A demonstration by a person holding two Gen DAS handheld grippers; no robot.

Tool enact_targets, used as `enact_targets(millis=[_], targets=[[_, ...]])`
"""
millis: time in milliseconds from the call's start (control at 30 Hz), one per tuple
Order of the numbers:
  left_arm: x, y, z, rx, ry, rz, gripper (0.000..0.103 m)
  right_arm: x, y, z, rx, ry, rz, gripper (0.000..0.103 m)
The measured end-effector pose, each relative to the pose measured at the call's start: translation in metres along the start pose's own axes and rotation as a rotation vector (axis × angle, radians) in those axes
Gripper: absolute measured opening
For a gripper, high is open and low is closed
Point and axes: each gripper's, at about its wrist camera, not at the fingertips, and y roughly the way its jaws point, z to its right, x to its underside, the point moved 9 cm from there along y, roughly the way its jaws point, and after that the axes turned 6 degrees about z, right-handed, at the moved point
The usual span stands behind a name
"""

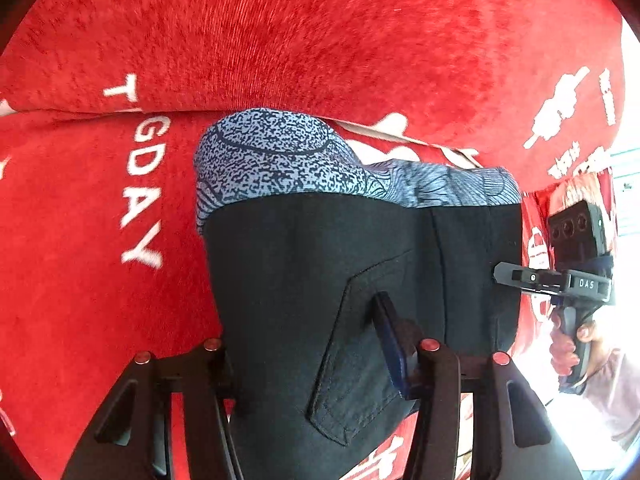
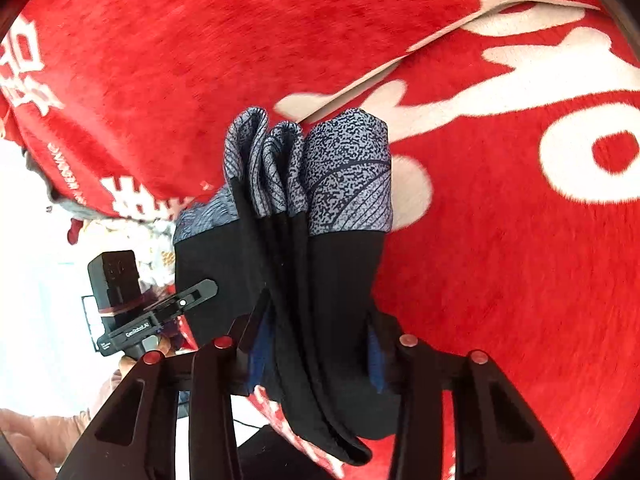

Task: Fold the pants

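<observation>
Both hand-held grippers (image 1: 304,344) (image 2: 316,336) clamp folded pants (image 1: 320,264).

Bright daylight in both views, strongest from a blown-out white area at the right edge of the left wrist view and the left edge of the right wrist view. Detail lost there to glare. Strong fisheye bending, with dark corners round the picture circle. Red blanket (image 1: 360,40) saturated, its pile smeared by motion blur toward the top. Black pants (image 1: 320,280) nearly featureless, folds barely readable. Soft shadows only.
</observation>
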Motion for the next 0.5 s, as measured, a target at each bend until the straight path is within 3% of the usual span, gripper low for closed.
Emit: enact_targets(millis=[200, 400, 500], targets=[[0.032, -0.048, -0.019, -0.025, -0.023, 0.012, 0.053, 0.04, -0.003, -0.029, -0.065, 0.024, -0.01, 0.044], [0.071, -0.053, -0.066, -0.196, -0.031, 0.005, 0.057, 0.078, 0.046, -0.044, -0.047, 0.03, -0.06, 0.044], [0.081, -0.049, -0.097, -0.27, -0.048, 0.034, 0.074, 0.084, 0.068, -0.033, 0.055, -0.002, -0.067, 0.045]])
